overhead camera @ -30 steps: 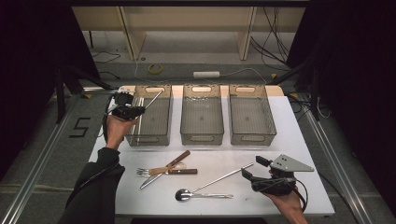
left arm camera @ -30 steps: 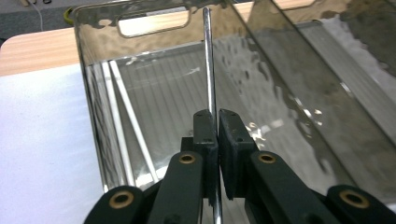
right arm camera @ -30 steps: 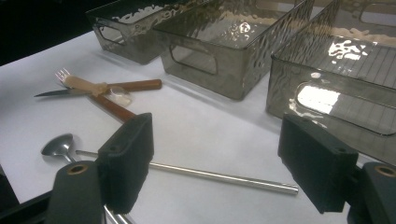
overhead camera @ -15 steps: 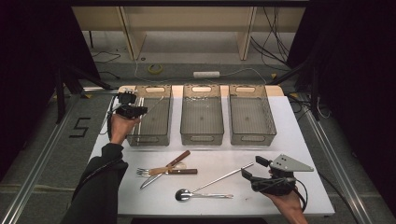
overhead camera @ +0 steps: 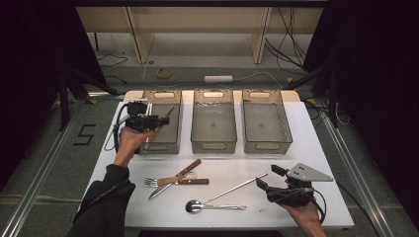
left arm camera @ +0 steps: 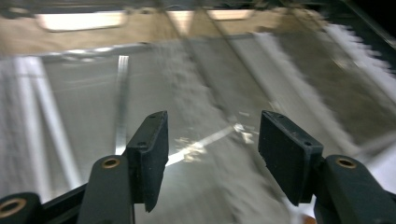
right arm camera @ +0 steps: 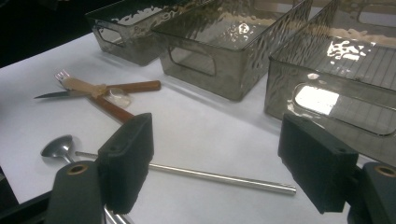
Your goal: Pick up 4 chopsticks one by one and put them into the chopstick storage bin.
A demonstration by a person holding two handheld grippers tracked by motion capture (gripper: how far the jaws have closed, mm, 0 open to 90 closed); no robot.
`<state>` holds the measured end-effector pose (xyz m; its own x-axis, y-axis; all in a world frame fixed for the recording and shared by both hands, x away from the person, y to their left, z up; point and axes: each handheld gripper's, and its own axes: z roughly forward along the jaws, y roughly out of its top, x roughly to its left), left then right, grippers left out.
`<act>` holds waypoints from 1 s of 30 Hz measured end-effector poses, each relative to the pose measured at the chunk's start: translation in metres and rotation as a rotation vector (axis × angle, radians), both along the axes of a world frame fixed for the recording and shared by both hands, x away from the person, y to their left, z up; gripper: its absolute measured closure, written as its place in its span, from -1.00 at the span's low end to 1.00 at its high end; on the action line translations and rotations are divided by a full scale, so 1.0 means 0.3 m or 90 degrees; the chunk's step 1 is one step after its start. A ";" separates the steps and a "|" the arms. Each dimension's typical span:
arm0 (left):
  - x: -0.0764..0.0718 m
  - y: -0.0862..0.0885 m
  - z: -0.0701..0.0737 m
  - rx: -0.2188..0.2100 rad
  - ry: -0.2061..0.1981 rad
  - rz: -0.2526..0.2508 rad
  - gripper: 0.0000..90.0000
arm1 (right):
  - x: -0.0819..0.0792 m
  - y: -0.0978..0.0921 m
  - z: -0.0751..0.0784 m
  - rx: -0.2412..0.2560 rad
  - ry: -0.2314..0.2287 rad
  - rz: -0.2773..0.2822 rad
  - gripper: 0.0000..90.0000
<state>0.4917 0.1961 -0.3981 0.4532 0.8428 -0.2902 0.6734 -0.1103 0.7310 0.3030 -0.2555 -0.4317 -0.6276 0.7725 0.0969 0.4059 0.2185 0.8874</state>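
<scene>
A long metal straw (overhead camera: 236, 188) lay flat on the white table (overhead camera: 316, 148), just in front of the right gripper (overhead camera: 269, 178). Its long side ran slanted, from near the spoon (overhead camera: 212, 206) up toward the right gripper, so its near end pointed almost at the open jaws. The right gripper was much nearer to it than the left one, and I think it was the one to pick the straw up. Its jaws stood wide apart and held nothing. In the right gripper view the straw (right arm camera: 219, 178) lay across, low between the two black jaws, and the spoon bowl (right arm camera: 58, 147) sat at its far left. The fork and knife (right arm camera: 100, 93) lay crossed farther off, near the bins (right arm camera: 224, 56). The left gripper (overhead camera: 158, 120) was up over the left bin (overhead camera: 163, 143), well apart from the straw. Its jaws were open too, with nothing in them. The left gripper view looked down into that bin, and a thin shiny stick (left arm camera: 121, 105) lay on the bin floor. The high view showed that stick (overhead camera: 169, 112) much smaller.
</scene>
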 end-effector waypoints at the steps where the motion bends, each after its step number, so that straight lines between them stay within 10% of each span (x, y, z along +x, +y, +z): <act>1: -0.014 -0.014 0.008 0.004 -0.004 -0.009 -0.13 | 0.001 -0.002 0.002 0.001 -0.001 0.001 -0.39; 30: -0.286 -0.393 0.015 0.091 -0.002 -0.241 -0.25 | 0.017 -0.060 0.005 -0.014 0.007 -0.034 -0.40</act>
